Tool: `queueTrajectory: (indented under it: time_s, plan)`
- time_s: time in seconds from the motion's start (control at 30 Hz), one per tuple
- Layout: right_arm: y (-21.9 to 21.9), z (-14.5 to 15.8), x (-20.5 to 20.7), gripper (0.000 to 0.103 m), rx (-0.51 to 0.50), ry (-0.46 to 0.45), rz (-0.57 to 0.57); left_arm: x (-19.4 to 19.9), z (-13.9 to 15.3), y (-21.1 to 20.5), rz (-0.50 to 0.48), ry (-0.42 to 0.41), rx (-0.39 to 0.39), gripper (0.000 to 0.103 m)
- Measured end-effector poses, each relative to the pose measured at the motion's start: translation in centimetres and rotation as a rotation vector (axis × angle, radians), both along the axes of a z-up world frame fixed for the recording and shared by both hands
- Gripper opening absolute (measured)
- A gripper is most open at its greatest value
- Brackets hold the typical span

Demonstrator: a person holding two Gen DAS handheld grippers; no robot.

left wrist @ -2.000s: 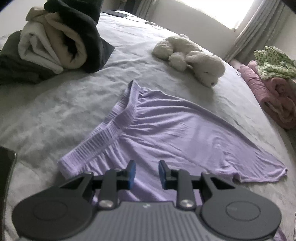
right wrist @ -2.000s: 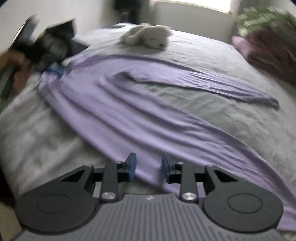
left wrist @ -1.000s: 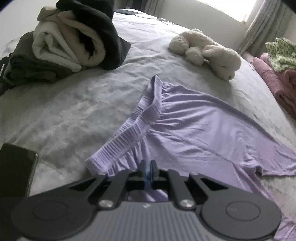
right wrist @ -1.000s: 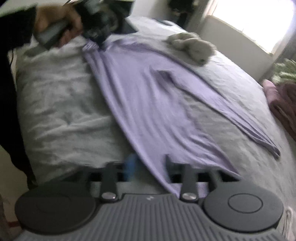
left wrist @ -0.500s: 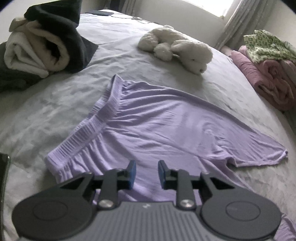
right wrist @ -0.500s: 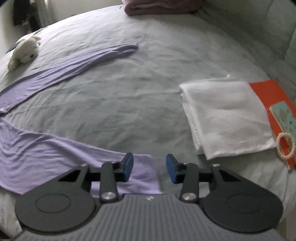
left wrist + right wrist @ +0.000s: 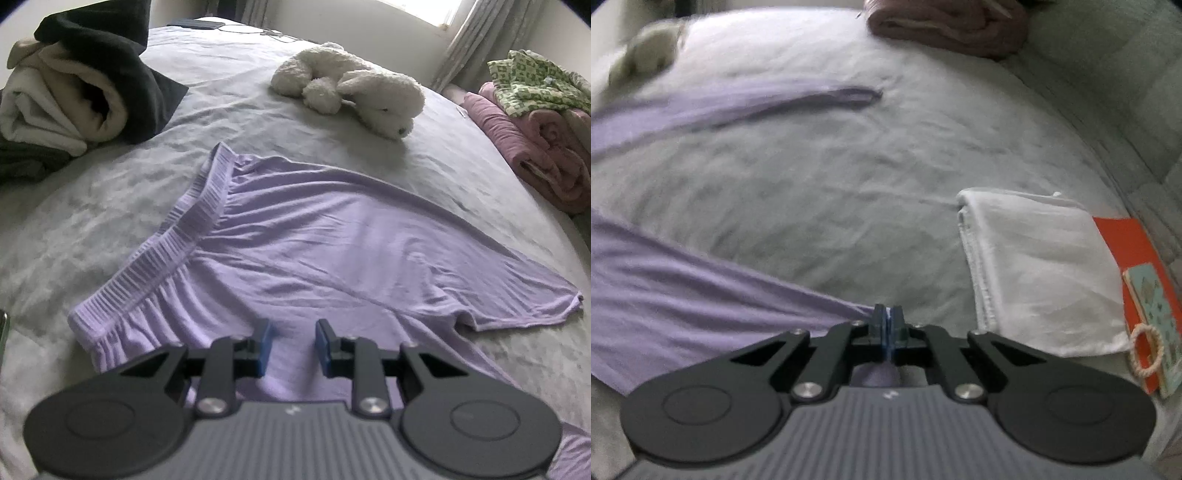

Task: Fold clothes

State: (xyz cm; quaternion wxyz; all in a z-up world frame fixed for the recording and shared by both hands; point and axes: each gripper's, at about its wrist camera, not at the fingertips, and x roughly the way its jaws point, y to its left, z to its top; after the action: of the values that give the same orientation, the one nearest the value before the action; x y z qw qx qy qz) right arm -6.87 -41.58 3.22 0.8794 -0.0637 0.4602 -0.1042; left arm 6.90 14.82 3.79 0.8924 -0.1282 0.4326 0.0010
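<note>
While the lilac, thin-knit trousers [image 7: 314, 236] are lying spread across the grey bedsheet [image 7: 92, 206] at frame centre, the left gripper [image 7: 291, 347] is hovering narrowly parted over them at lower centre, and the right gripper [image 7: 888, 325] is pinching their hem corner tight.

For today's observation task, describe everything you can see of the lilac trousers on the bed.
The lilac trousers are thin, soft, jersey-like cloth, lying flat and lightly wrinkled on the grey bedsheet. A ribbed, gathered waistband runs along one end; two legs stretch away, spread apart. The left gripper hovers open over the cloth near the waistband. The right gripper has shut on one leg's hem, its jaws having just closed. Nothing else touches them.
</note>
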Motion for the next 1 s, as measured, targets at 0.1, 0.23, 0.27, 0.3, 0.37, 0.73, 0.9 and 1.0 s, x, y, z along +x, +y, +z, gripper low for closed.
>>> queueTrajectory:
  time_s: [0.1,0.23,0.27,0.3,0.37,0.73,0.9,1.0]
  plan:
    - [-0.1,-0.3,-0.1,0.004,0.001,0.0,-0.003,-0.1,0.0,0.2,0.001,-0.001,-0.003,0.026]
    - [-0.4,1.3,-1.1,0.014,0.014,-0.017,-0.033,-0.3,0.1,0.8,0.017,-0.002,-0.017,0.026]
    - [-0.3,1.9,-1.5,0.015,0.01,-0.024,-0.035,-0.3,0.1,0.9,0.018,-0.003,-0.02,0.027]
    - [-0.3,2.2,-2.0,0.022,0.034,-0.015,-0.026,-0.3,0.2,0.9,0.018,-0.005,-0.02,0.027]
    - [-0.2,2.9,-2.8,0.043,0.082,0.002,-0.008,-0.5,0.2,0.9,0.018,-0.007,-0.02,0.027]
    - [-2.1,0.7,-6.3,0.039,0.255,0.063,-0.112,-2.5,0.5,4.6,0.055,-0.016,-0.075,0.029]
    - [-1.2,0.6,-5.9,0.038,0.188,0.096,-0.083,-4.5,1.0,5.7,-0.007,-0.025,-0.152,0.03]
    - [-1.1,0.5,-5.9,0.039,0.17,0.102,-0.077,-5.9,1.5,6.3,-0.072,-0.057,-0.213,0.03]
